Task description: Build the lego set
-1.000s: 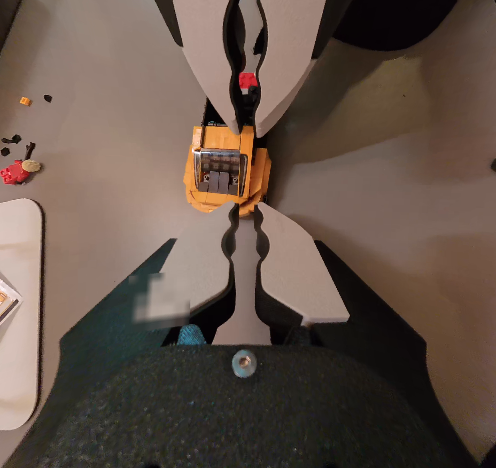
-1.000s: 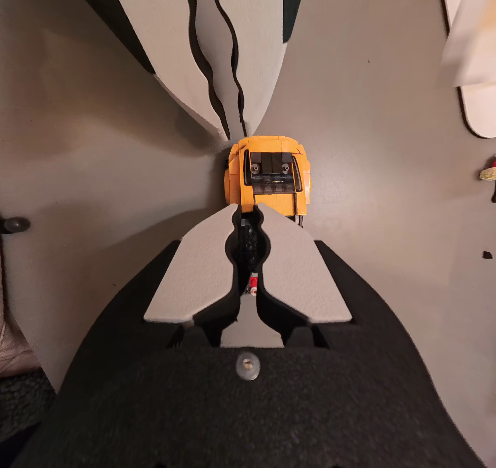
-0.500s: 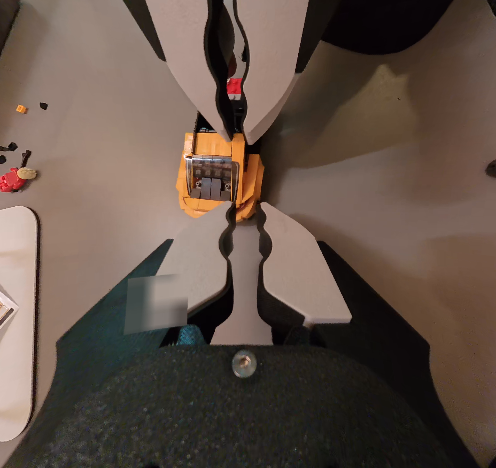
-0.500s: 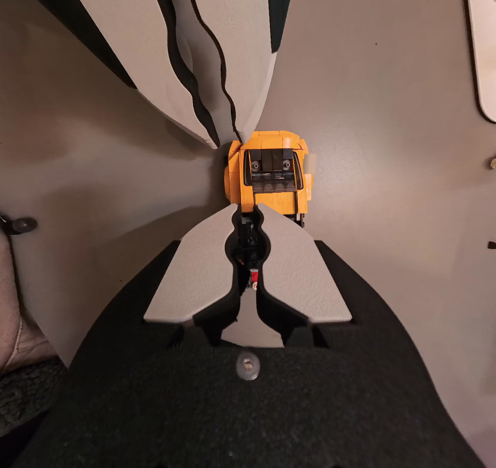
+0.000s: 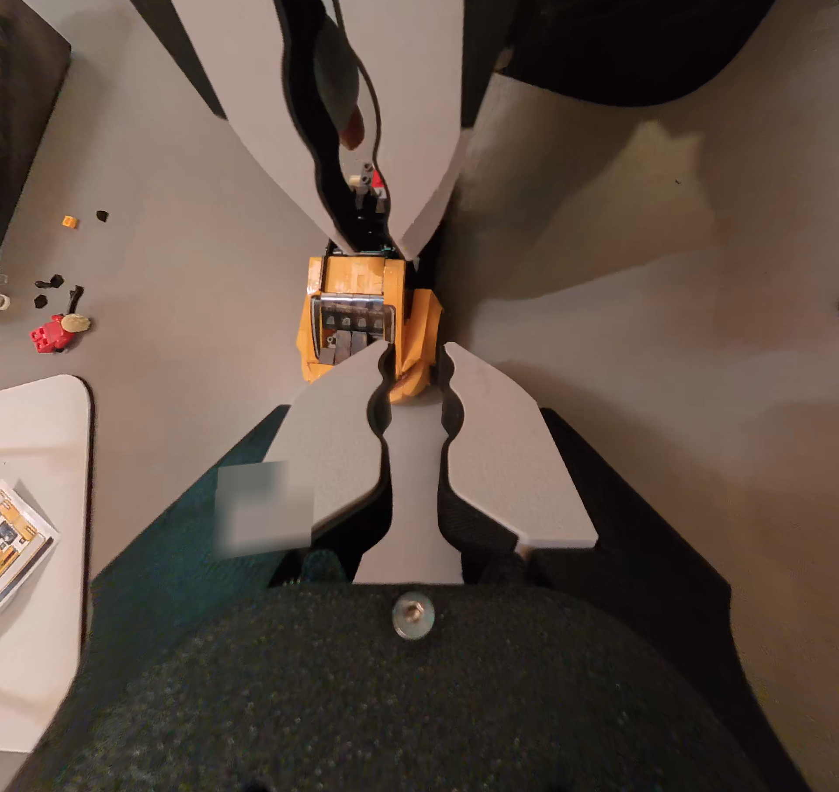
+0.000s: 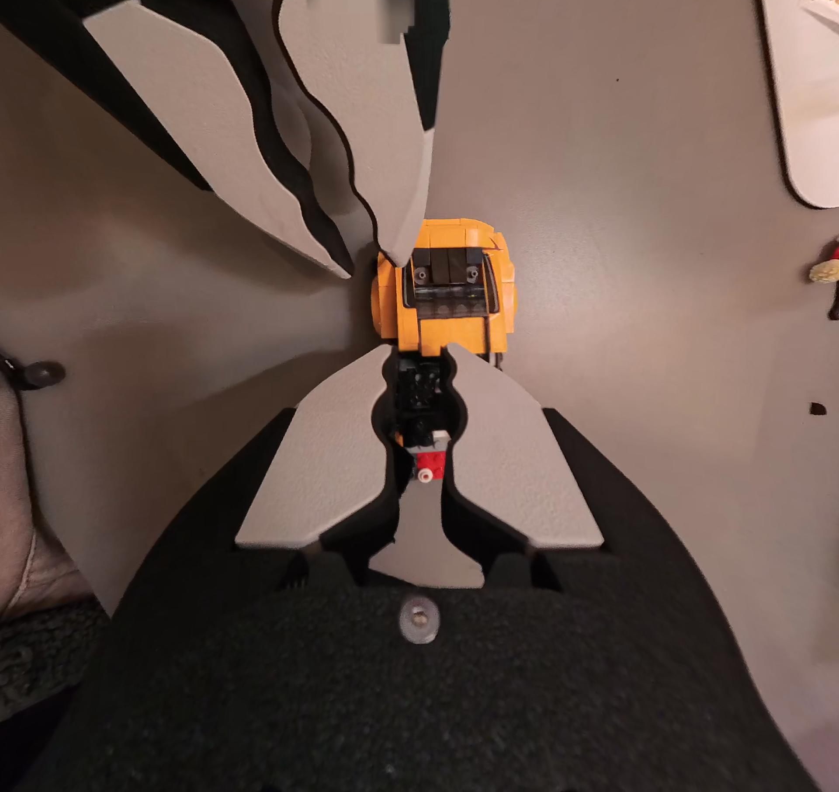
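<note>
- Two hand-held grippers met nose to nose over an orange brick-built toy car (image 5: 363,316) standing on a matte grey tabletop (image 5: 635,361).
- Left gripper (image 5: 415,352): fingers pointed forward and down at the car's rounded front end. Jaws stood apart; an orange front corner sat between the tips, with a visible gap on the right-hand side, so nothing was clamped.
- Right gripper (image 6: 420,352): came in from the opposite end, fingers straddling the car's black studded rear section (image 6: 417,388). A small red brick with a white stud (image 6: 429,463) lay deeper between the fingers. Slight motion blur here; the inner edges appeared to sit against the black section, but pad pressure could not be confirmed.
- Fingers (image 5: 336,434) on both tools: flat pale-grey plates, finely textured, wavy scalloped inner edges lined in black. Bodies dark with a speckled, felt-like grain; a silver screw (image 5: 413,618) at centre.
- Car: glossy orange panels, smoky transparent windscreen, dark grey seat bricks behind it.
- Loose parts well off to the left gripper's left: a red brick figure torso with a tan piece (image 5: 56,332), black bits (image 5: 50,289), a tiny orange stud (image 5: 69,221).
- A white rounded-corner tray (image 5: 41,452) with a printed booklet (image 5: 18,538) sat near the edge.
</note>
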A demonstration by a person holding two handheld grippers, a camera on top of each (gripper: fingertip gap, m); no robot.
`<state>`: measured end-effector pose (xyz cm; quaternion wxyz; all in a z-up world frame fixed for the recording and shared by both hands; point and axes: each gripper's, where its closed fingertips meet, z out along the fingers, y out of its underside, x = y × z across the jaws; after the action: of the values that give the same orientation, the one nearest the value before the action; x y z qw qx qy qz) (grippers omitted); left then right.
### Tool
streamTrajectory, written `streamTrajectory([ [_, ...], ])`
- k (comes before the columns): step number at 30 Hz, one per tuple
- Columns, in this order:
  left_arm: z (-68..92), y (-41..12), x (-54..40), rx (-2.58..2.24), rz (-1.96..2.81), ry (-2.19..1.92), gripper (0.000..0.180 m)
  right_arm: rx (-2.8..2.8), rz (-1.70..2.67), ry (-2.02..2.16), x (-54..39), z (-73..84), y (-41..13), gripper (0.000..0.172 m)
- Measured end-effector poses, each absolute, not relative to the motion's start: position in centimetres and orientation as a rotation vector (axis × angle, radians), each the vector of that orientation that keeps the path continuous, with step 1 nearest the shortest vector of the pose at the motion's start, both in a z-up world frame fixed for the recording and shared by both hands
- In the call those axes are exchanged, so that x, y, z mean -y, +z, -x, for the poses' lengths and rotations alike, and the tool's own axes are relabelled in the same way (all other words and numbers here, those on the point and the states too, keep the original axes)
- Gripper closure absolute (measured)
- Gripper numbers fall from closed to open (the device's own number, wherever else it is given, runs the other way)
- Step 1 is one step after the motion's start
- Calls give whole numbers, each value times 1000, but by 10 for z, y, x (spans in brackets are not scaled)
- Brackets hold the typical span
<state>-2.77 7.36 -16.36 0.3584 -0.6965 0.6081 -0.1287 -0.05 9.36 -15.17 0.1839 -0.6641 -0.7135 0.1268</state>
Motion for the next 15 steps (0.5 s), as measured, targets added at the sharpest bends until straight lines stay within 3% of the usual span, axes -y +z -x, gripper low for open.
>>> streamTrajectory([
  [8, 19, -163, -78, -1533, 1776, -330, 162, 1935, 1820, 603, -90, 2, -137, 162],
  [15, 18, -167, -79, -1538, 1786, -302, 163, 1941, 1824, 571, -91, 9, -148, 167],
])
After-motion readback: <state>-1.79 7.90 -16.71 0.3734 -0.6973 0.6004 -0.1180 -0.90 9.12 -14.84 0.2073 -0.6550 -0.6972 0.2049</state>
